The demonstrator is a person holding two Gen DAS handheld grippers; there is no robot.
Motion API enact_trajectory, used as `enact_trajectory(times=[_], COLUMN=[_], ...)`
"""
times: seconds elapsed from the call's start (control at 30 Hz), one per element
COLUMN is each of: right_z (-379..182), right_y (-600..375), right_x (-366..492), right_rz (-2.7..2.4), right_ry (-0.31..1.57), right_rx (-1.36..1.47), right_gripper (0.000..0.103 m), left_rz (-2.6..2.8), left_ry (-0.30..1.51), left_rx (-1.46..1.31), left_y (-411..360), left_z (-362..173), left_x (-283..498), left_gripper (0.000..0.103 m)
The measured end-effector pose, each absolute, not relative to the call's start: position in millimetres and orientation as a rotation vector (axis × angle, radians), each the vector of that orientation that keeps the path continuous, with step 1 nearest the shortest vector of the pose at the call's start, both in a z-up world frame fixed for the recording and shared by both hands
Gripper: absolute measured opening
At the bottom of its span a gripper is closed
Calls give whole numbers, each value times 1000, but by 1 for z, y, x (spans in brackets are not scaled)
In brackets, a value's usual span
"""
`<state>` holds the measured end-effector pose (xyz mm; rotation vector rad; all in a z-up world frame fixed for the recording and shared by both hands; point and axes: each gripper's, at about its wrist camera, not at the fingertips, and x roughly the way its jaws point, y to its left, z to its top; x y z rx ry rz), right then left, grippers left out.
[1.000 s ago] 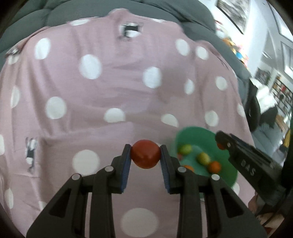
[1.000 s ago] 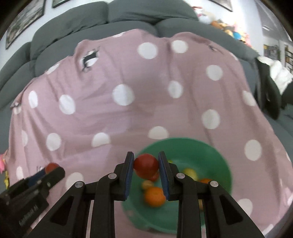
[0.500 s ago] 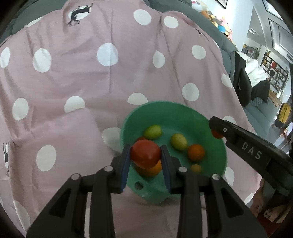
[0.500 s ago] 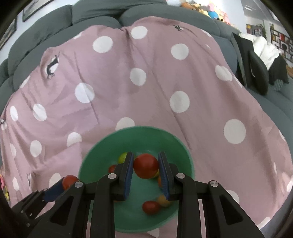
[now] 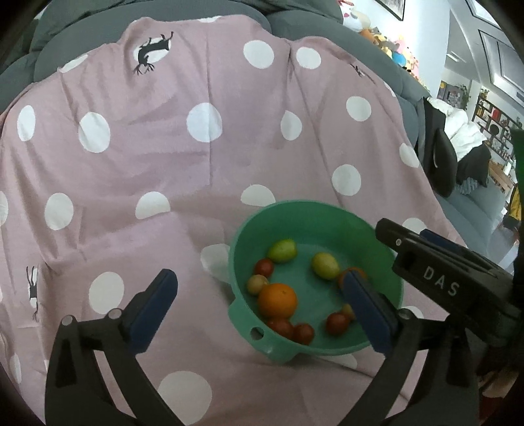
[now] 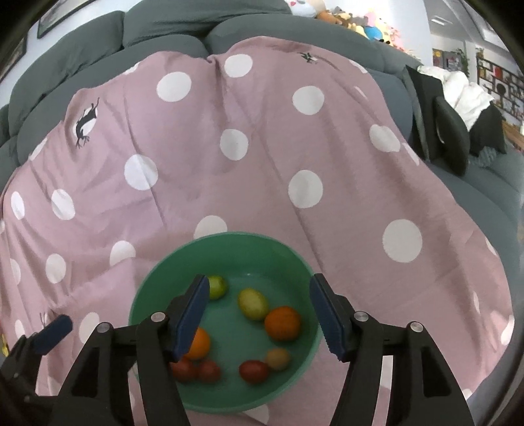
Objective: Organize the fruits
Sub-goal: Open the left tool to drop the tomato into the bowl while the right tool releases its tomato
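The green bowl [image 6: 226,249] sits at 6 o'clock on the pink dotted cloth [image 6: 262,157], fruit loose inside: oranges [image 6: 282,322], tomatoes [image 6: 253,371] and what look like green plums [image 6: 252,303]. The right gripper [image 6: 258,311] hangs over it, jaws wide and empty; the left gripper [image 5: 262,306] is equally wide, empty. A low finger could clip the rim and tip the bowl on soft cloth. From 9 to 3 o'clock the cloth lies open, sofa cushions [image 6: 163,23] beyond

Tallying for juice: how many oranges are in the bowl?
2 in the bowl: one orange right of middle, the other left, partly behind the right gripper. Others may be hidden.
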<state>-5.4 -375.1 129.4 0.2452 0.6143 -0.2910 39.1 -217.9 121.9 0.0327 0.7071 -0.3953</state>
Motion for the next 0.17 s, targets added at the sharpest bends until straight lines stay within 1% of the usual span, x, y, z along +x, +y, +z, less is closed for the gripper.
enact_trajectory(times=[0.17], right_z=[136], right_y=[-376], right_x=[-11], right_rz=[-297], right_ry=[593], right_rx=[244], right_gripper=[64], left_rz=[-400], left_ry=[678], left_rx=[31], left_y=[-212], left_z=[130], left_x=[30], left_gripper=[102])
